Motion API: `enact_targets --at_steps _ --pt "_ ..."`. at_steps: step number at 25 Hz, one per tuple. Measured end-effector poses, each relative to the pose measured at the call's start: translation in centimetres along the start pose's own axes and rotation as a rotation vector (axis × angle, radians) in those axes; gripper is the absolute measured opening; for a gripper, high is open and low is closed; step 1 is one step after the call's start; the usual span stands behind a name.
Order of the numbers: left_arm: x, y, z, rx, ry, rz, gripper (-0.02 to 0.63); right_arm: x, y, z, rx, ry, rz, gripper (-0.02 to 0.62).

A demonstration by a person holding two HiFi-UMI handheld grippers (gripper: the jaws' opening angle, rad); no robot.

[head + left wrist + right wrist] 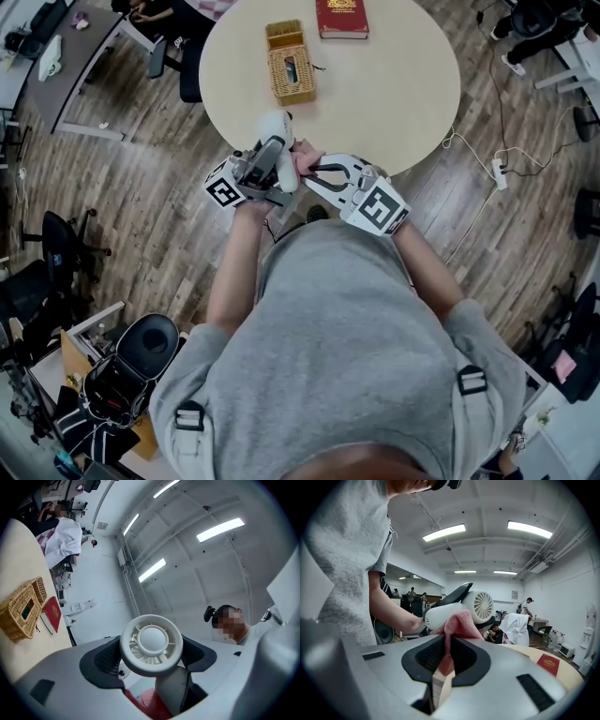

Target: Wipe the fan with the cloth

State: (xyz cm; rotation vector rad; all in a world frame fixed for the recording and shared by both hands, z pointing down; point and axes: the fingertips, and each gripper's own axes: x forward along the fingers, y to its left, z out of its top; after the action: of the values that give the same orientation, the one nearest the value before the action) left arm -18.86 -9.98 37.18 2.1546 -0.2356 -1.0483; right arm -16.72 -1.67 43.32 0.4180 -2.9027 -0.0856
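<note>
A small white hand-held fan (276, 139) is held off the table's near edge, with my left gripper (264, 171) shut on its handle. In the left gripper view the fan's round head (151, 644) faces the camera and its handle (171, 688) runs down between the dark pads. My right gripper (317, 174) is shut on a pink cloth (304, 161). In the right gripper view the cloth (457, 622) is bunched up from the jaws and pressed against the body of the fan (474, 605) just behind its grille. A bit of the cloth (151, 705) shows under the fan in the left gripper view.
The round cream table (394, 94) carries a wicker box (290, 64) and a red book (341, 17). A power strip and cable (497, 173) lie on the wooden floor at right. A black bag (131, 366) and office chairs (56, 239) stand at left.
</note>
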Motion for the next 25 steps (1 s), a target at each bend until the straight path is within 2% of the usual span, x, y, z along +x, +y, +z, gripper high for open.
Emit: enact_targets --at_steps 2,7,13,15,19,25 --pt "-0.3 0.7 0.0 0.015 0.004 0.033 0.390 -0.2 0.3 -0.1 0.031 -0.023 0.012 0.037" --pt "-1.1 2.4 0.2 0.086 0.051 0.138 0.390 -0.7 1.0 -0.7 0.050 -0.001 0.079 0.037" --pt "-1.8 4.0 0.2 0.183 0.142 0.239 0.390 -1.3 0.6 1.7 0.245 -0.154 0.076 0.037" --pt "-2.0 4.3 -0.3 0.216 0.177 0.266 0.390 -1.8 -0.1 2.0 0.252 -0.177 0.054 0.037" --pt "-1.6 4.5 -1.0 0.286 0.236 0.308 0.390 -2.9 -2.7 0.4 0.142 -0.157 -0.018 0.037" --pt "-0.6 4.4 -2.6 0.418 0.374 0.344 0.390 -5.0 -6.3 -2.1 0.137 -0.103 -0.174 0.037"
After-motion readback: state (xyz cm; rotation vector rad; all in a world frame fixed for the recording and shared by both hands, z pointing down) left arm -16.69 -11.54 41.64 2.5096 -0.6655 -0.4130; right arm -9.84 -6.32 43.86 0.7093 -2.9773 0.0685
